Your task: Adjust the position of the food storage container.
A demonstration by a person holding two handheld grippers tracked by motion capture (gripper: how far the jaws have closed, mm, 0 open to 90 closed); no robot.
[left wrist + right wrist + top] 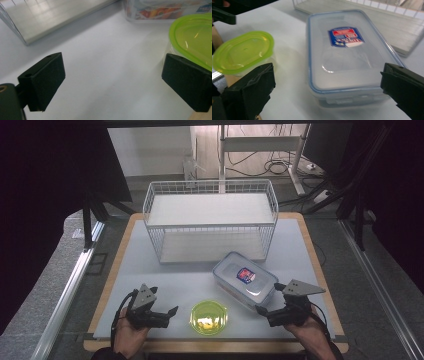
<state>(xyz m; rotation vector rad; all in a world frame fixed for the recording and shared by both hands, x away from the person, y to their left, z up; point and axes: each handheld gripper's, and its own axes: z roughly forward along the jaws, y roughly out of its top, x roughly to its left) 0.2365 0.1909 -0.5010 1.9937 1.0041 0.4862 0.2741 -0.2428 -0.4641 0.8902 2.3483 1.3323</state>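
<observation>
**Both Tools Spread Ahead of the Two Containers**

The clear rectangular container (244,279) lay at the centre right of the high view, on the counter (150,270), in front of the wire rack (210,220). Its stiff plastic walls and smooth, clip-on lid looked slippery; a grip across the short end, below the lid rim, seemed safest. Its contents were unclear, so its weight could not be judged.

The green-lidded tub (208,317) sat at the bottom centre. It appeared light and rigid, best taken across its narrow width, under the lid edge.

The right tool (272,300) was at the lower right, jaws spread wide and empty, aimed at the rectangular container's near end. The left tool (167,316) was at the lower left, jaws likewise spread and empty, pointing toward the tub. Both hands held their tools low, close above the counter, forearms entering from the bottom edge.
</observation>
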